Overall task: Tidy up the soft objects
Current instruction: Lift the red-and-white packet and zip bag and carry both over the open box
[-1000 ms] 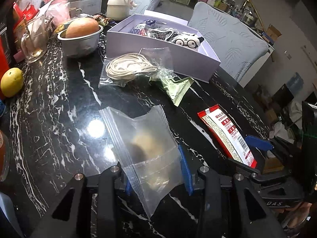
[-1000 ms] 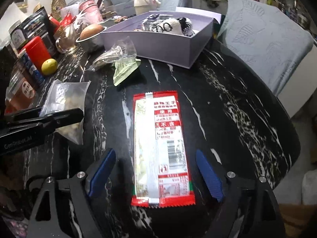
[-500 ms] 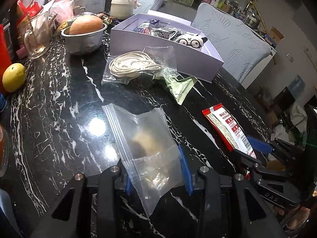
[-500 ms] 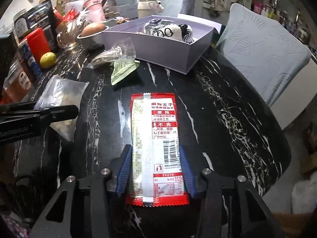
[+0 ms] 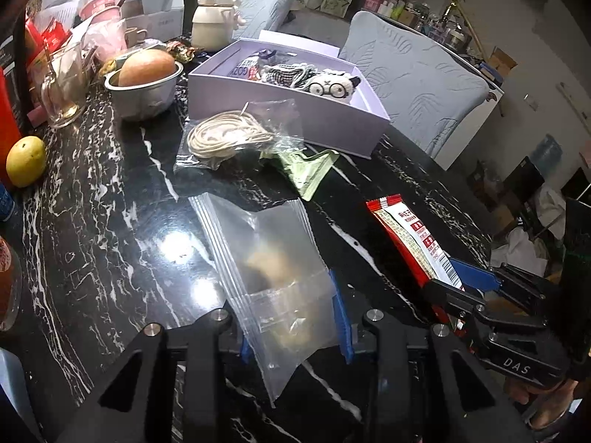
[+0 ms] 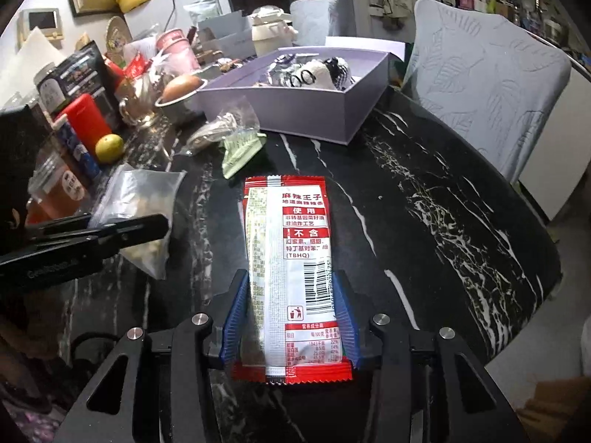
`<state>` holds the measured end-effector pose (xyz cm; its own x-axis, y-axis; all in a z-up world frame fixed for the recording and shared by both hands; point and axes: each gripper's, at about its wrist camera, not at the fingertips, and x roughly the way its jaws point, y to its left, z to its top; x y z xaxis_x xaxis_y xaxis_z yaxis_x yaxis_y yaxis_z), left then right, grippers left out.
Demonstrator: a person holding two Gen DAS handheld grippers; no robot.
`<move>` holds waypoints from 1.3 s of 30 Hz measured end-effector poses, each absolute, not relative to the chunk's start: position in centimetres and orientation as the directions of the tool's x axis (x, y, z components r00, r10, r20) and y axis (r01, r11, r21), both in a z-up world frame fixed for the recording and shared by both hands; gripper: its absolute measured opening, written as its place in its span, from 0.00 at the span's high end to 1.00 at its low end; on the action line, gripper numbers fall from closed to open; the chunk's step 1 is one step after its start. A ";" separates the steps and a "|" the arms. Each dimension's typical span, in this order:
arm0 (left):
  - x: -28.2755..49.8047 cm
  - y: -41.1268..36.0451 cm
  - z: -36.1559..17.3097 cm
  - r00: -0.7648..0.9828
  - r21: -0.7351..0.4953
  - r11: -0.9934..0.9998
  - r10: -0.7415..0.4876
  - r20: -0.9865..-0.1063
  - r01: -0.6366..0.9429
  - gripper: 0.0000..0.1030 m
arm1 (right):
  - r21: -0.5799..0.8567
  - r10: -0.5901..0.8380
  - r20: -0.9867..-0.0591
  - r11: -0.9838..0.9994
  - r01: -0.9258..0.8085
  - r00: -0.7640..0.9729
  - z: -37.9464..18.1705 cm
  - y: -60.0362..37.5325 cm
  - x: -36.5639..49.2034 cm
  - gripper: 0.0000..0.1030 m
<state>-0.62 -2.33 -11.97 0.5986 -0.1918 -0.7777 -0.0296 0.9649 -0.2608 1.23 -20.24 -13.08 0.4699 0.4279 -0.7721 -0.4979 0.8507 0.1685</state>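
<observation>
Listing: items on the black marbled bench (image 5: 92,221), seen from both wrist cameras.
Left hand-held gripper (image 5: 293,317): jaws closing, blue pads pressed against both sides of the clear zip bag (image 5: 273,258) at its near end; bag grasped.
Clear zip bag: lies flat on the bench, holding a pale lump; its far end points toward the box.
Right hand-held gripper (image 6: 290,317): clenched on the red snack packet (image 6: 291,258), blue pads touching its two long edges near the barcode.
Red snack packet: flat on the bench, printed back upward, near end between the pads, far end toward the box.
Lilac box (image 5: 288,110): open, at the far middle of the bench; a knitted owl toy (image 5: 332,86) and striped fabric inside.
Bag of cord (image 5: 229,136): clear bag with coiled cream cord, just near of the box.
Green packet (image 5: 306,170): beside the cord bag, on its right, partly under it.
Metal bowl (image 5: 144,92): far left, holding a round brown fruit.
Lemon (image 5: 26,160): left edge of the bench, well apart from the bags.
Chair (image 6: 487,85): grey quilted back, far right of the bench.
</observation>
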 end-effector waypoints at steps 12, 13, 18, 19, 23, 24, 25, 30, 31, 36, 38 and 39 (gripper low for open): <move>-1.4 -3.4 -8.3 0.665 -0.237 0.971 -0.195 -0.721 0.029 0.67 | 0.232 0.504 -0.703 0.830 -0.508 0.502 -9.8 -21.6 0.2 0.57; -1.3 -3.4 -7.8 0.673 -0.235 0.971 -0.196 -0.713 0.033 0.67 | 0.233 0.507 -0.696 0.830 -0.507 0.509 -9.4 -21.7 0.2 0.57; -0.7 -3.5 -5.5 0.717 -0.222 0.973 -0.195 -0.670 0.058 0.67 | 0.233 0.521 -0.661 0.827 -0.512 0.540 -7.3 -22.1 0.7 0.57; -0.5 -3.5 -4.8 0.729 -0.220 0.974 -0.195 -0.656 0.063 0.67 | 0.228 0.522 -0.654 0.827 -0.515 0.548 -6.7 -22.2 0.9 0.57; 0.2 -3.4 -2.8 0.768 -0.209 0.975 -0.192 -0.611 0.078 0.67 | 0.214 0.528 -0.626 0.824 -0.525 0.574 -5.1 -22.2 1.5 0.57; 0.3 -3.4 -2.3 0.777 -0.207 0.975 -0.191 -0.599 0.080 0.67 | 0.210 0.531 -0.616 0.823 -0.528 0.582 -4.5 -22.1 1.9 0.57; 0.5 -3.4 -1.8 0.789 -0.204 0.976 -0.188 -0.585 0.081 0.67 | 0.209 0.535 -0.608 0.821 -0.532 0.587 -4.1 -22.1 2.1 0.57; 1.9 -2.9 0.7 0.833 -0.201 0.976 -0.178 -0.524 0.082 0.67 | 0.189 0.541 -0.567 0.819 -0.541 0.621 -2.0 -21.8 3.5 0.57; 2.1 -2.8 0.9 0.837 -0.200 0.976 -0.176 -0.518 0.082 0.67 | 0.187 0.545 -0.558 0.817 -0.545 0.626 -1.6 -21.7 3.7 0.57; 3.8 -2.4 2.4 0.859 -0.199 0.976 -0.171 -0.482 0.083 0.67 | 0.167 0.557 -0.519 0.810 -0.563 0.648 0.5 -21.0 5.4 0.57; 4.8 -2.1 2.9 0.865 -0.198 0.977 -0.168 -0.473 0.081 0.67 | 0.164 0.560 -0.510 0.808 -0.565 0.653 0.9 -20.9 6.0 0.57; 5.3 -2.1 3.1 0.868 -0.196 0.977 -0.166 -0.469 0.081 0.67 | 0.162 0.562 -0.503 0.808 -0.566 0.657 1.3 -20.7 6.5 0.57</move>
<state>5.26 -2.06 3.13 0.8675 -0.1656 -0.4690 0.0806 0.9773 -0.1961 6.52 -20.71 1.34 0.6570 0.5616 -0.5029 -0.5664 0.8080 0.1624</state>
